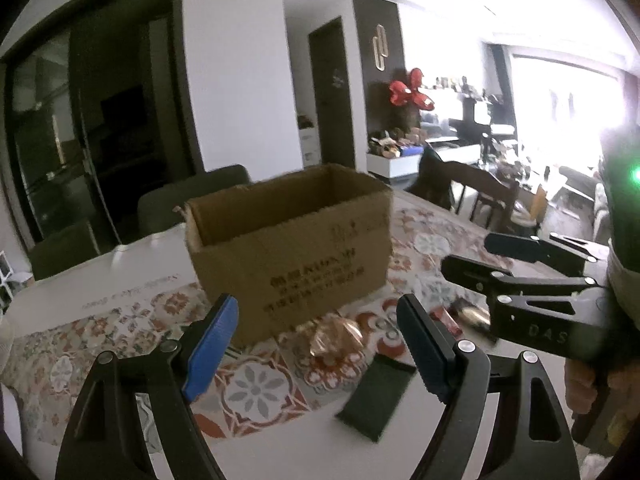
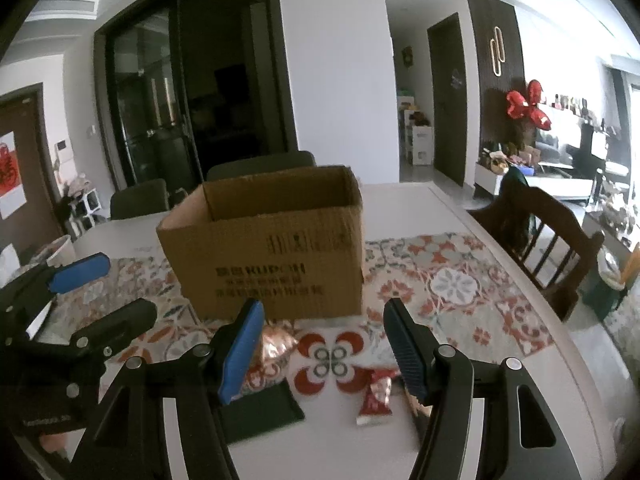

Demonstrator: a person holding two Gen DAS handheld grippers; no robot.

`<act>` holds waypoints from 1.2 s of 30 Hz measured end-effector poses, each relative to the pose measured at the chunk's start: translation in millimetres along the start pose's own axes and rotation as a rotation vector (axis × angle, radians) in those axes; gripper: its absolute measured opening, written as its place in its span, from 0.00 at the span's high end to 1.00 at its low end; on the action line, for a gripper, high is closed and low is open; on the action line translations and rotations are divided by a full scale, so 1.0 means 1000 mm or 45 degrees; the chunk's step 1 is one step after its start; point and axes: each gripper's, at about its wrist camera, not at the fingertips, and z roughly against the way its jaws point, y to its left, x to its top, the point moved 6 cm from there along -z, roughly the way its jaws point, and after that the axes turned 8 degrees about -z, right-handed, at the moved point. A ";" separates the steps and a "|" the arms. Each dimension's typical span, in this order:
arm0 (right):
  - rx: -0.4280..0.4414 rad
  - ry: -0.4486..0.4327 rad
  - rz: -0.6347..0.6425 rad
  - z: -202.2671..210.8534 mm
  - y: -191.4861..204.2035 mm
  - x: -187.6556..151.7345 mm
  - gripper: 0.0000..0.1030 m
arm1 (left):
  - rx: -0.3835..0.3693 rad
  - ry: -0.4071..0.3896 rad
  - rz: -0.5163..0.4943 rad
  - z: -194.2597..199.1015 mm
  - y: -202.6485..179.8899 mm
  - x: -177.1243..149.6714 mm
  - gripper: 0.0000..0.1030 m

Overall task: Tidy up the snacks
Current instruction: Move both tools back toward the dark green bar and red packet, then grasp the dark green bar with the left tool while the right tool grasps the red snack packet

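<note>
Two grippers out in front of us here, both hovering over the table [image 2: 400,208] and neither one holding anything. Our left gripper [image 1: 320,344] has its jaws spread wide with just air between the blue pads, and our right gripper [image 2: 324,348] is parted too, a bit less wide, also empty.

Straight ahead sits the open cardboard box [image 2: 268,248] on the patterned tablecloth [image 2: 452,280], printed side facing us, and we can't see the bottom of it from here.

Snacks are all on the cloth on our side of the box. We've got a crinkly copper-coloured packet [image 1: 336,340] lying just in front of the box, a flat dark green packet [image 1: 376,400] nearer to us, and a small red and white packet [image 2: 376,396] off to the right of those. From the left view there's also something dark with a gold end [image 1: 472,314] beside a red bit, partly hidden behind the right gripper, so we can't tell what that is.

Wooden chair [image 2: 548,236] stands at the table's right edge.
</note>
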 end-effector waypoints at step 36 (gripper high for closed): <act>-0.139 0.272 -0.096 -0.058 -0.044 -0.074 0.40 | -0.250 0.385 -0.103 -0.096 -0.060 -0.087 0.23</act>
